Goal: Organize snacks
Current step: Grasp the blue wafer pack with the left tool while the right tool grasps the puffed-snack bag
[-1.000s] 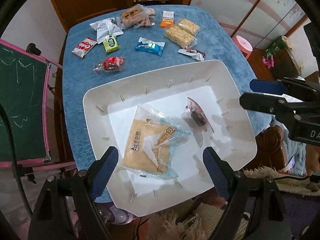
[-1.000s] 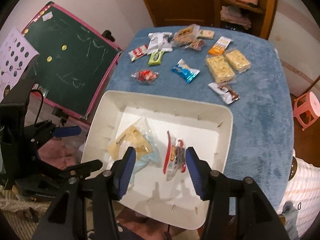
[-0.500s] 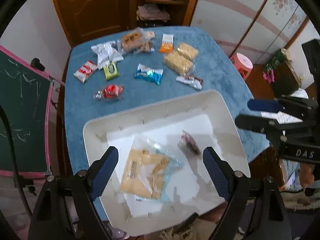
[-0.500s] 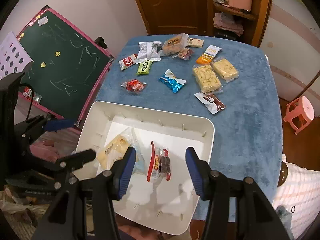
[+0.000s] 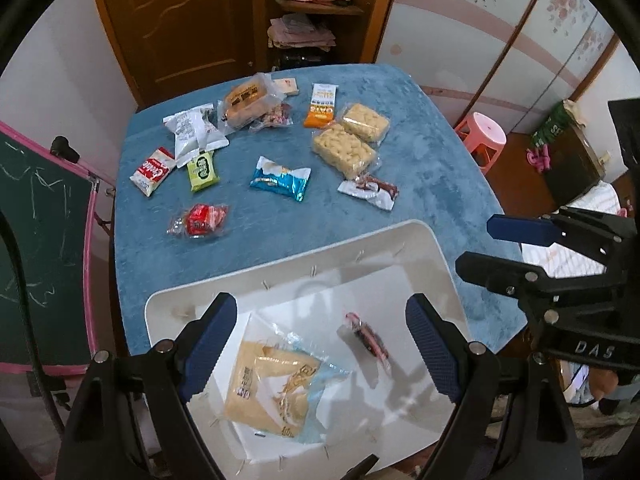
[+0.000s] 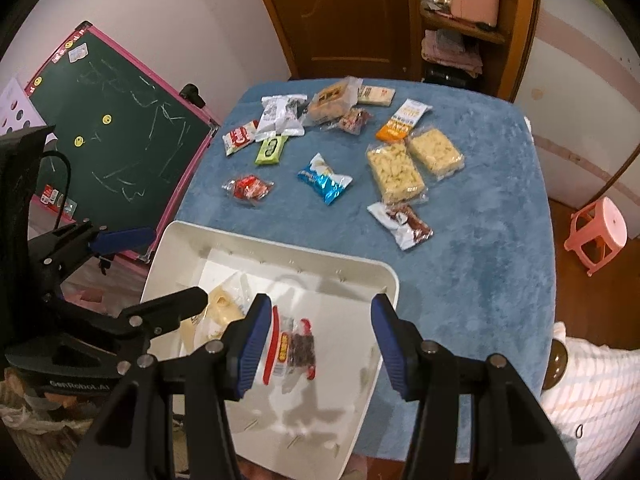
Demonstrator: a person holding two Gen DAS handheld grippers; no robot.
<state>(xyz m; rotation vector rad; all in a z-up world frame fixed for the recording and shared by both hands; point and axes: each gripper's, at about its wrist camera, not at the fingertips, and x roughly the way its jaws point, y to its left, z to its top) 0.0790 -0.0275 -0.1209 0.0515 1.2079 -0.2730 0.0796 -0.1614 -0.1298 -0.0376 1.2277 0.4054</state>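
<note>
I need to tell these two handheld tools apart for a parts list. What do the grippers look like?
Both are alike: black frames with silver bolts and two fingers with ribbed blue pads. The left gripper shows "GenRobot.AI" lettering on its side in the right wrist view; the right gripper shows "DAS" in the left wrist view.

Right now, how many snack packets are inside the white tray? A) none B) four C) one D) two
D: the white tray holds just two, a large yellow packet and a small red-edged packet of dark snacks; every other snack lies out on the blue tablecloth.
</note>
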